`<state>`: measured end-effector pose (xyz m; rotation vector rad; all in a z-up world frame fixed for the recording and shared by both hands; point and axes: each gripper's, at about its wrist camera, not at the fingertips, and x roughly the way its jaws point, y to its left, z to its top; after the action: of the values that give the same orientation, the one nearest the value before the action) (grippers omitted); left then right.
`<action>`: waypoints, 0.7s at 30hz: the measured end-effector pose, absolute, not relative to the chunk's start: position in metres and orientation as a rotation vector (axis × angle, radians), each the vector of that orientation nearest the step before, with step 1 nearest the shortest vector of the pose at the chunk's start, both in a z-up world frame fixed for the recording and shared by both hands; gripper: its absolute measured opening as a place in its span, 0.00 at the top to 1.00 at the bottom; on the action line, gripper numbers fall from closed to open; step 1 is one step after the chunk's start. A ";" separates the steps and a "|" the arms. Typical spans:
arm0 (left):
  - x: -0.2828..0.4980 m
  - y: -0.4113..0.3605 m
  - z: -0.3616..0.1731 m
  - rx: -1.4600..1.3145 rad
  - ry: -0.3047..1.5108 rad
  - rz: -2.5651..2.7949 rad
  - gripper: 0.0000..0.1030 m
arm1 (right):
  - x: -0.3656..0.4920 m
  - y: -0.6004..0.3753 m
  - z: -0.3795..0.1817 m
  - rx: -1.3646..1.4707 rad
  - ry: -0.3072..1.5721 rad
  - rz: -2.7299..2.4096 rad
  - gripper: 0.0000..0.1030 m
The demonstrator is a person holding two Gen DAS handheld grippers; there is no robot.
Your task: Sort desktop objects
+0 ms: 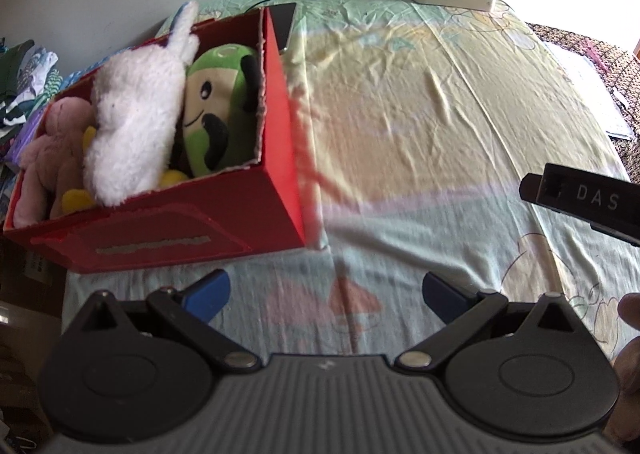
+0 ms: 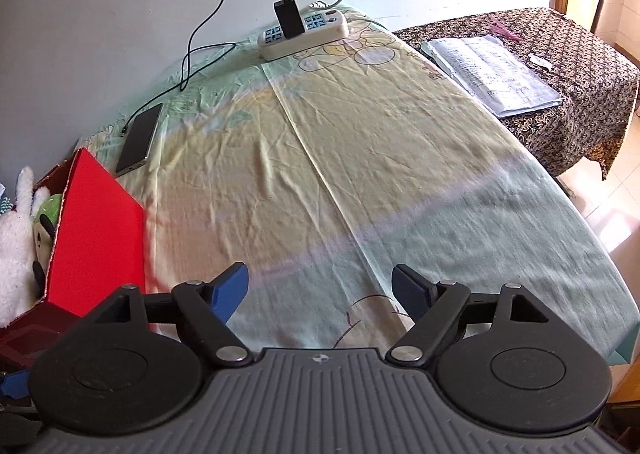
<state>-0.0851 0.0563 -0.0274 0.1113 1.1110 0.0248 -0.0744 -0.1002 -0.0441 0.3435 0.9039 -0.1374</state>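
Red box [image 1: 192, 230] at bench [image 1: 400, 134] left edge holds white [image 1: 132, 126], green [image 1: 216, 110] & pink [image 1: 44, 150] plush toys. L gripper [image 1: 326, 294] fingers spread wide, empty. R gripper [image 2: 320, 292] likewise.

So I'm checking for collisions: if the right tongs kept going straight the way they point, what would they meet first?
Probably just the bedsheet. The open right tongs angle down at bare cloth; the red box sits off to the side, though depth is hard to judge.
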 end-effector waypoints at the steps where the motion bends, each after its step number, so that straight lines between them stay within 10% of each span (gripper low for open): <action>1: -0.085 0.056 -0.028 0.110 1.114 0.030 0.01 | -0.073 -0.100 -0.045 0.344 0.910 -0.134 0.21; 21: -0.097 0.113 -0.033 0.040 1.142 0.171 0.01 | -0.072 -0.046 -0.045 0.237 0.893 0.034 0.22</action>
<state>-0.0974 0.1132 -0.0329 0.0402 1.1422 0.1714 -0.0718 -0.0463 -0.0452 0.2369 0.8932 0.0340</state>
